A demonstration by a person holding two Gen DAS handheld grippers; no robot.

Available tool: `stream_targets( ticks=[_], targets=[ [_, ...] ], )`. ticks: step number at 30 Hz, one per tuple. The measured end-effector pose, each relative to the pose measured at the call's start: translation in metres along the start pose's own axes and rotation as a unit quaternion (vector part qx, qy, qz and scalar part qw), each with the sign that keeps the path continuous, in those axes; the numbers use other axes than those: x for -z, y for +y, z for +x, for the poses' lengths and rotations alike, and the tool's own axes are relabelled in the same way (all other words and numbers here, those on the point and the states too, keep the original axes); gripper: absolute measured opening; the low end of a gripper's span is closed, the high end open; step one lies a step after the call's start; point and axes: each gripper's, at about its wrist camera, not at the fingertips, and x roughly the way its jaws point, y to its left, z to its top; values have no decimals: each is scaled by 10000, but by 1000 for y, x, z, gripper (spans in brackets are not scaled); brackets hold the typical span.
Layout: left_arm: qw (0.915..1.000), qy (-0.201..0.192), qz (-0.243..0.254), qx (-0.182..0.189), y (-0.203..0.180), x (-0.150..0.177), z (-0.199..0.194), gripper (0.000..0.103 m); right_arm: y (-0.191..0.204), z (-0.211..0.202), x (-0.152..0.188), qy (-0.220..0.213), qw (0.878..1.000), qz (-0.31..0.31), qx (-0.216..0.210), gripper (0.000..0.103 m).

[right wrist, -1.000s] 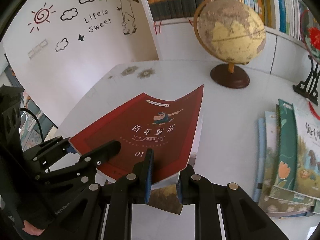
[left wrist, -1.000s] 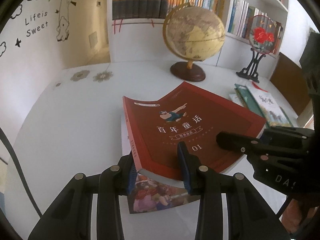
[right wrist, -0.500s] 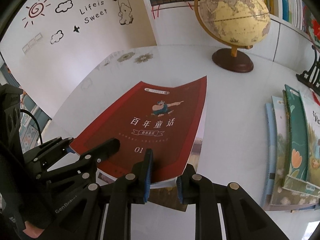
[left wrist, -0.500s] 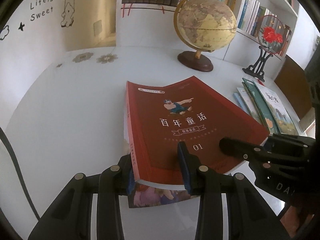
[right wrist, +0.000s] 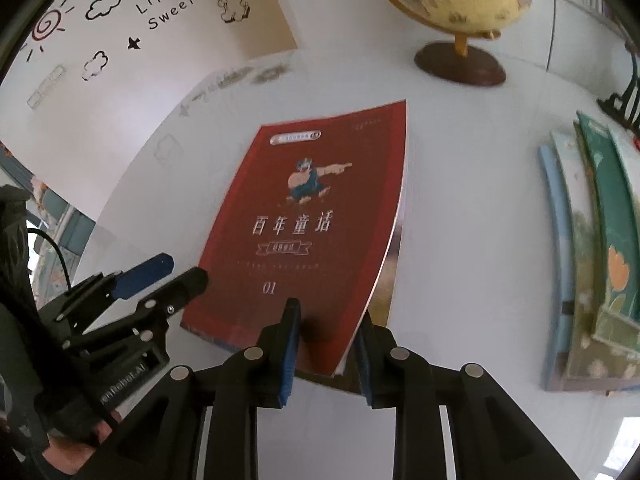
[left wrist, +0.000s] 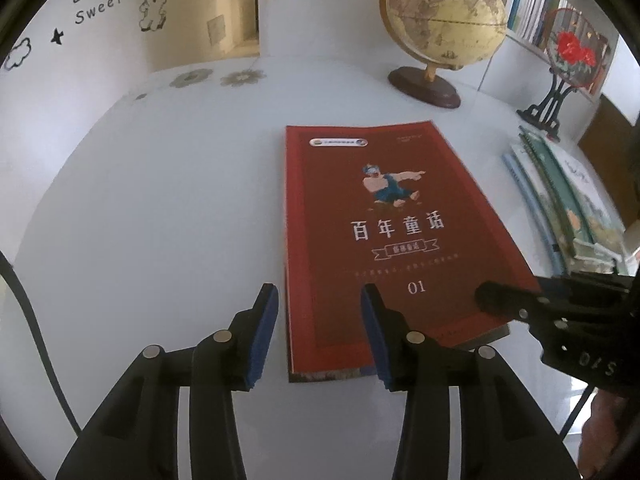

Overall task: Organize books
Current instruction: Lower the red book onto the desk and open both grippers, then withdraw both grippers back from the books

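Note:
A red book (left wrist: pixel 384 232) with white Chinese lettering lies flat on the white table (left wrist: pixel 160 200), on top of a thinner picture book whose edge shows at its near end. My left gripper (left wrist: pixel 320 336) straddles the near left corner. Its jaws are opening, and the left pad (left wrist: pixel 266 332) stands clear of the spine. My right gripper (right wrist: pixel 326 352) has the red book's (right wrist: pixel 304 220) near right corner between its pads. Those jaws are opening too, but the pads still touch the corner, where the cover curls up.
A fanned stack of picture books (left wrist: pixel 560 208) lies to the right of the red book. At the back stand a globe (left wrist: pixel 440 16) on a wooden foot and a round fan ornament (left wrist: pixel 572 52). Bookshelves run behind them, and a person's hand shows at the left gripper (right wrist: pixel 160 276).
Both grippers sank and the red book came down from a raised tilt to lie flat on the table. The left jaws spread off the book's spine. The right jaws widened slightly.

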Motion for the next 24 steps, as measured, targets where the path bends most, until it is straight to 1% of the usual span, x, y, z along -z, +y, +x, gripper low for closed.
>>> stream_targets(
  ticks=[2,3,6,11,13,14,16,18,21,23,24],
  targets=[
    [10000,9,4,-31,-1,1,-1,43,-3,1,2,100,9999,29,-57,25],
    [10000,21,0,-25,-1,2,-1,43,-4,1,4,137,9999,23,-70,27],
    [10000,65,-18,-70,-2,2,-1,43,-3,4,9,206,9997,-108,21,28],
    [9999,-14,-3,-117,-11,2,-16,43,-5,7,10,259,9994,-241,45,28],
    [9998,-49,172,-103,-22,0,-28,43,-10,2,14,274,9989,-211,322,28],
    [9996,-100,251,-96,-28,0,-35,43,-15,-4,17,257,9983,-193,490,28],
    [9994,-149,318,-38,-40,-1,-46,43,-26,-20,24,255,9984,-108,484,28],
    [9992,-200,337,84,-53,-3,-60,43,-33,-40,30,161,9986,-44,500,28],
    [9977,-360,485,291,-79,-7,-89,43,-41,-80,40,-109,9982,-61,585,29],
    [9948,-618,735,340,-104,-9,-113,43,-48,-109,45,-325,9969,-45,722,30],
    [9929,-728,854,382,-115,-10,-123,45,-52,-124,48,-441,9960,20,775,31]
  ],
)
